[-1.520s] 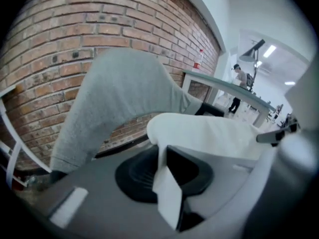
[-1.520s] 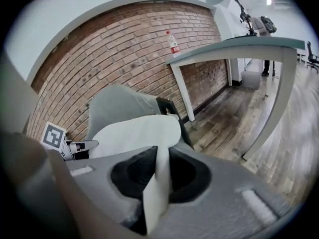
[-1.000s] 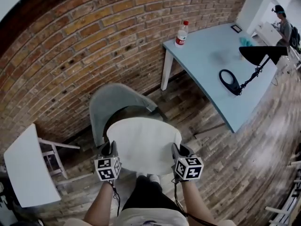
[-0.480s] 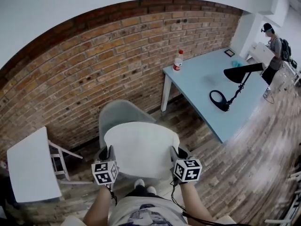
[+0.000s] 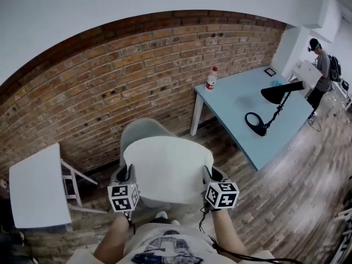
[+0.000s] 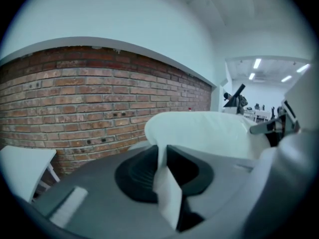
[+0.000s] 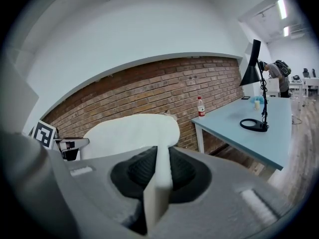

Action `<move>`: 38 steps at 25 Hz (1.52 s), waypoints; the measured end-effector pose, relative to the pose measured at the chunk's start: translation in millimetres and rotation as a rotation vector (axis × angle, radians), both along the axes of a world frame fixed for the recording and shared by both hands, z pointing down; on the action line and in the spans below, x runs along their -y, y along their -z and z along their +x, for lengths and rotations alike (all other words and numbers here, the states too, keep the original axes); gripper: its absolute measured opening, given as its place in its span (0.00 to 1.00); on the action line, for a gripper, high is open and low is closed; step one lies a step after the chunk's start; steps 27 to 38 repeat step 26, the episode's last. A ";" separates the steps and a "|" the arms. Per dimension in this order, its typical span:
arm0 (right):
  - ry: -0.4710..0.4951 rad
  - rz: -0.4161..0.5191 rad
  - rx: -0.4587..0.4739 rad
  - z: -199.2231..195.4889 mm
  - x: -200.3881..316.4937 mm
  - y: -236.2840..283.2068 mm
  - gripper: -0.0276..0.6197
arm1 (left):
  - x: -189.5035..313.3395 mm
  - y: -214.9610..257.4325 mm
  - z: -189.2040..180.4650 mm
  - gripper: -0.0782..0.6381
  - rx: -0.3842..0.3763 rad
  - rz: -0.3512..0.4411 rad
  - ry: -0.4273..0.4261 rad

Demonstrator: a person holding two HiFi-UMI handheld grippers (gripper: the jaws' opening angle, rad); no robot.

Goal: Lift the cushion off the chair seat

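Head view: white cushion (image 5: pixel 168 169) is held roughly flat btwn both grippers, in front of the person's chest and over the grey chair (image 5: pixel 140 132). Only the chair's backrest shows past the cushion's far edge, seat mostly hidden beneath. Left gripper (image 5: pixel 127 175) is pinched on the cushion's left edge and right gripper (image 5: pixel 208 175) on its right edge, marker cubes toward the person. Blue table (image 5: pixel 247 109) w/ a bottle (image 5: pixel 210 79) and a black lamp (image 5: pixel 269 111) stands off to the right by the brick wall (image 5: pixel 110 81), well apart from the lift. Left gripper view: jaws nearly closed w/ a thin fold of cushion edge clamped btwn the pads, rest of the cushion spreading away toward the right. Right gripper view: same story, jaws almost together on a narrow strip of white edge, cushion body spreading away to the left; table and lamp to the right. Step in hand, as I judge it: the lift itself, and the cushion looks already clear of the seat. Next move prob. calls for both grips staying firm and level so the soft edge doesn't slip out, then carrying the cushion away from the chair.
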State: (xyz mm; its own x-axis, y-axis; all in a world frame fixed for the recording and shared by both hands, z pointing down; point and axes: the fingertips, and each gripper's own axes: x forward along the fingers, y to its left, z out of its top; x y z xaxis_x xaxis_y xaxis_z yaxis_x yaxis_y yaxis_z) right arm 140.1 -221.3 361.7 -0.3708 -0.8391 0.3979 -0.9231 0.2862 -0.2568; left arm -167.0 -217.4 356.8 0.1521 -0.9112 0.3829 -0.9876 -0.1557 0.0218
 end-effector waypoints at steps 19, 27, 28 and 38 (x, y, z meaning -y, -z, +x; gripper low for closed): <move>0.023 -0.007 -0.007 -4.3 -0.7 -2.9 0.13 | -4.4 -5.4 -2.8 0.18 -0.017 -0.015 0.032; 0.019 -0.023 -0.005 -3.8 1.0 -8.9 0.13 | -3.2 -10.7 -2.2 0.18 -0.019 -0.022 0.029; 0.019 -0.023 -0.005 -3.8 1.0 -8.9 0.13 | -3.2 -10.7 -2.2 0.18 -0.019 -0.022 0.029; 0.019 -0.023 -0.005 -3.8 1.0 -8.9 0.13 | -3.2 -10.7 -2.2 0.18 -0.019 -0.022 0.029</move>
